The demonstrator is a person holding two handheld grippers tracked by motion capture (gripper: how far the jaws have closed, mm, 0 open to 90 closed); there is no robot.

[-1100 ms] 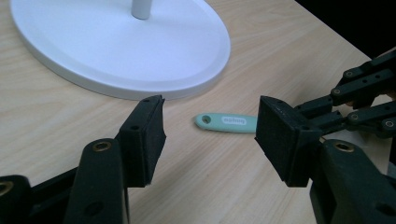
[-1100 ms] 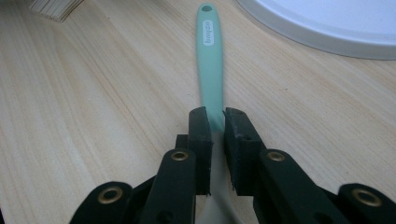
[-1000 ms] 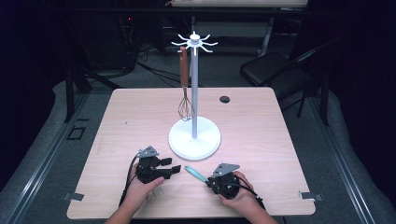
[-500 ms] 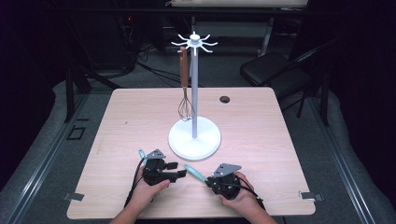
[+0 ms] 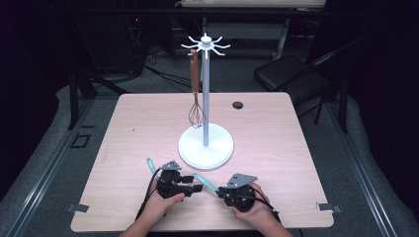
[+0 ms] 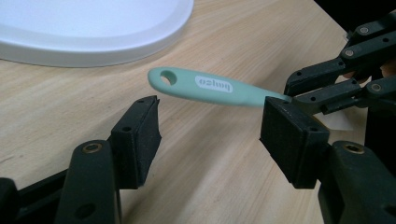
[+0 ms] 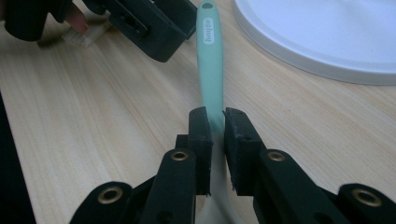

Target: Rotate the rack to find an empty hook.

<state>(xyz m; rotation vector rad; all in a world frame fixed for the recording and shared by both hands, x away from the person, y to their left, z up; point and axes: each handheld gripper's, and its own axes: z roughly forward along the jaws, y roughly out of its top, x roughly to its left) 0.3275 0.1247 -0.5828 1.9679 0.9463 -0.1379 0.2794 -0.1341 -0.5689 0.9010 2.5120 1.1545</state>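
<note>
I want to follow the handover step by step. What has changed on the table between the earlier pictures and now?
The left gripper has moved toward the mint-green utensil handle; its open jaws now stand on either side of the handle's free end, without pressing on it. The right gripper has kept its place and stays shut on the handle's other end. The white stand and the whisk hanging from it are unchanged.

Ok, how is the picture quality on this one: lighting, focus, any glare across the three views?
High view: the table is evenly lit, the room behind it is dark, and the whole frame is soft. Left gripper view: the mint handle and its lettering are sharp, and the white stand base is bright but not blown out. Right gripper view: the handle is crisp, with the nearest claw parts slightly soft.
</note>
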